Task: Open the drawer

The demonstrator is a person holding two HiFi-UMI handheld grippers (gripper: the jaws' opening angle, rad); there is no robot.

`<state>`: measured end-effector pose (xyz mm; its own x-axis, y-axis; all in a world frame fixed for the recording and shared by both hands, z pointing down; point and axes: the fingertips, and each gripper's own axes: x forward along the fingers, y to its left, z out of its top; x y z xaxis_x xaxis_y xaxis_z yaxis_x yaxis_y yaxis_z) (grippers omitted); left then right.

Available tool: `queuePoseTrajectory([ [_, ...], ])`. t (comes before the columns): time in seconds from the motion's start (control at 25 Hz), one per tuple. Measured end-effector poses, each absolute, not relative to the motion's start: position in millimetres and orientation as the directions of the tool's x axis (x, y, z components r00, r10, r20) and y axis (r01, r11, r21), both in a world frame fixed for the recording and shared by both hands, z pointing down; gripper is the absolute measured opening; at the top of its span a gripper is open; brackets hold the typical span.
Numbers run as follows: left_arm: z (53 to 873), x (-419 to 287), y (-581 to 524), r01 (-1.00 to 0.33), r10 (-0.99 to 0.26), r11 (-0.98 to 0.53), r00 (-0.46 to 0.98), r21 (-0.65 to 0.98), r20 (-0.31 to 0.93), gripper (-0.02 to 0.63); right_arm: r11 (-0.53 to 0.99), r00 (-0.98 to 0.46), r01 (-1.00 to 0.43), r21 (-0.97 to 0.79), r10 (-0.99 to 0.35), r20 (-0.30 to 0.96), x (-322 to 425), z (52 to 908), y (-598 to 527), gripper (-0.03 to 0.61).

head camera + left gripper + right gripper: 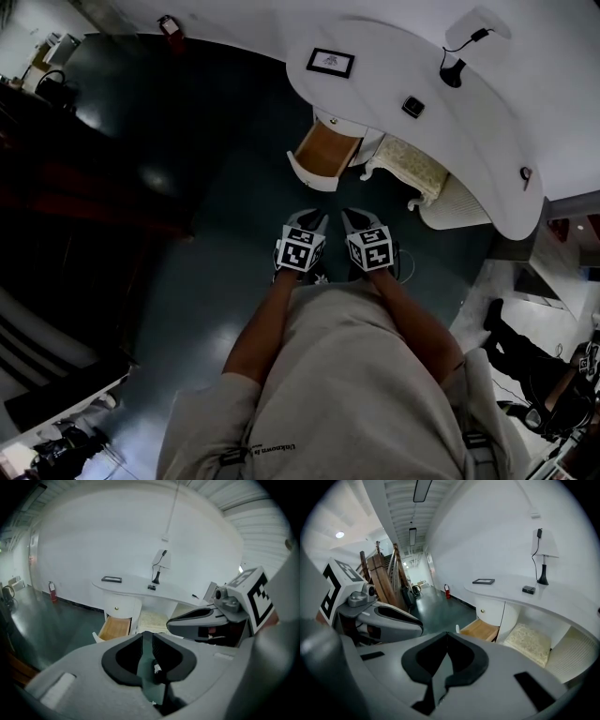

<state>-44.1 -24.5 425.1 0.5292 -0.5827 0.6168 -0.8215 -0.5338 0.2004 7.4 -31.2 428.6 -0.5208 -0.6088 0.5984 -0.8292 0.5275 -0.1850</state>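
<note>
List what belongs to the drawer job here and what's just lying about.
Job:
drawer, already pulled out
left tongs, slightly apart, empty
right tongs, closed, empty

Lying about:
picture frame, lamp and small black box on the desk
cushioned stool
fire extinguisher

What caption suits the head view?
Left gripper and right gripper side by side, apart from the open drawer.

Head view: the rear of the drawer (pixel 325 153) lies hidden under the desk top (pixel 469 122), which also covers part of the cushioned stool (pixel 410 169). The print in the frame (pixel 330 62) and the small dark box (pixel 412 106) are too small to identify. A figure in black (pixel 525 361) is cut by the right edge.
</note>
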Motion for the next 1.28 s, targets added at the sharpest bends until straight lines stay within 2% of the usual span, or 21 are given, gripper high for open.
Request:
queuePoseTrajectory([
  [0.28,432,-43,-22,-0.828,-0.572,-0.533,0.503,0.172,0.648,0.029,0.512,-0.511,-0.838,-0.192,-0.610,0.605,16,432,-30,0.015],
  [0.48,433,-34,-19,-0.818,-0.563,-0.553,0.506,0.157,0.653,0.011,0.443,-0.492,-0.864,-0.240,-0.637,0.593,36,433,-33,0.015],
  [0.8,438,-35,-10,-0.818,-0.552,-0.524,0.537,0.236,0.638,0.009,0.408,-0.483,-0.872,-0.270,-0.629,0.609,47,446,-22,0.015],
  [1.28,441,-45,-9,-0.841,-0.576,-0.505,0.495,0.194,0.651,0.011,0.399,-0.467,-0.879,-0.261,-0.612,0.638,53,453,-12,0.015],
])
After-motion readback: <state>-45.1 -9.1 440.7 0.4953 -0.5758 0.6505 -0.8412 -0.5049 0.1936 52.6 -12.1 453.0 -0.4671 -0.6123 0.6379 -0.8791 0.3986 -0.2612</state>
